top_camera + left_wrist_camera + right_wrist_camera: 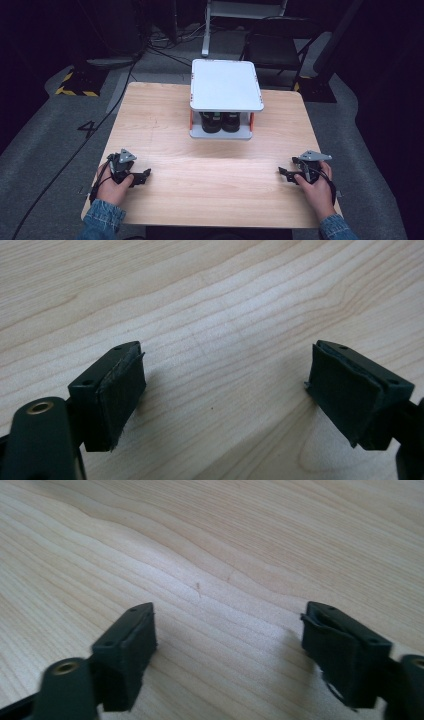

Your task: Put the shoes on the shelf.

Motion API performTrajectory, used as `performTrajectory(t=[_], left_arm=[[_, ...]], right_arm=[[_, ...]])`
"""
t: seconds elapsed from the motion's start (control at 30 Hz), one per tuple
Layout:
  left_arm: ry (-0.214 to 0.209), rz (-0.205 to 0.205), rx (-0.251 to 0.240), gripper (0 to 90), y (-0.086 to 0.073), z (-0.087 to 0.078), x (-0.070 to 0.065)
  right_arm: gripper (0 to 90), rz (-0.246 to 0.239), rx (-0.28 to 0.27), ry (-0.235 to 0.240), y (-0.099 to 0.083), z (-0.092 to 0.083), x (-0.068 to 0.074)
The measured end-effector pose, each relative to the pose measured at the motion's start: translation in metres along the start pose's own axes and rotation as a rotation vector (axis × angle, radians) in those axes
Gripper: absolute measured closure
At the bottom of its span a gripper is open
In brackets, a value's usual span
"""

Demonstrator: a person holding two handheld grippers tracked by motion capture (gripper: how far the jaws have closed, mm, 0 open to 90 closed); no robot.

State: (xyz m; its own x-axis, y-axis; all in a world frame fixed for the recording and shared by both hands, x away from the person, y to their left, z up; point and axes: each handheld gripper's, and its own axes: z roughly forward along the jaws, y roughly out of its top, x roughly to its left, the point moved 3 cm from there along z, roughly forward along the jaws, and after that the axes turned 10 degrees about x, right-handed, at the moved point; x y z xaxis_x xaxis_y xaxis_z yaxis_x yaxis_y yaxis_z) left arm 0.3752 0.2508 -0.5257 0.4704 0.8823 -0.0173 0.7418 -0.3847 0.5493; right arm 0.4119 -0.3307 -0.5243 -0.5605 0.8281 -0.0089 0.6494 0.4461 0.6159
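A small white two-level shelf (227, 85) with orange posts stands at the far middle of the wooden table (200, 175). Dark shoes (221, 122) sit on its lower level. My left gripper (146, 174) lies low over the table's near left, held in a hand, jaws pointing right. In the left gripper view it (225, 390) is open over bare wood. My right gripper (281, 172) rests low at the near right, jaws pointing left. The right gripper view shows it (227, 652) open, with only wood grain between its pads (132, 660).
A black folding chair (280, 45) stands behind the table's far edge. Cables (100, 125) run across the grey floor at the left, near a stand base with yellow-black tape (75, 85). A white frame leg (206, 30) rises at the back.
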Motion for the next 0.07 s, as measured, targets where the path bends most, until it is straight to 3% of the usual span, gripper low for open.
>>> performTrajectory(t=[0.07], left_arm=[[-0.005, 0.005, -0.005, 13.5, 0.0005, 0.0014, 0.0004]], right_arm=[[13.9, 0.008, 0.014, -0.006, 0.0001, 0.0010, 0.0004]])
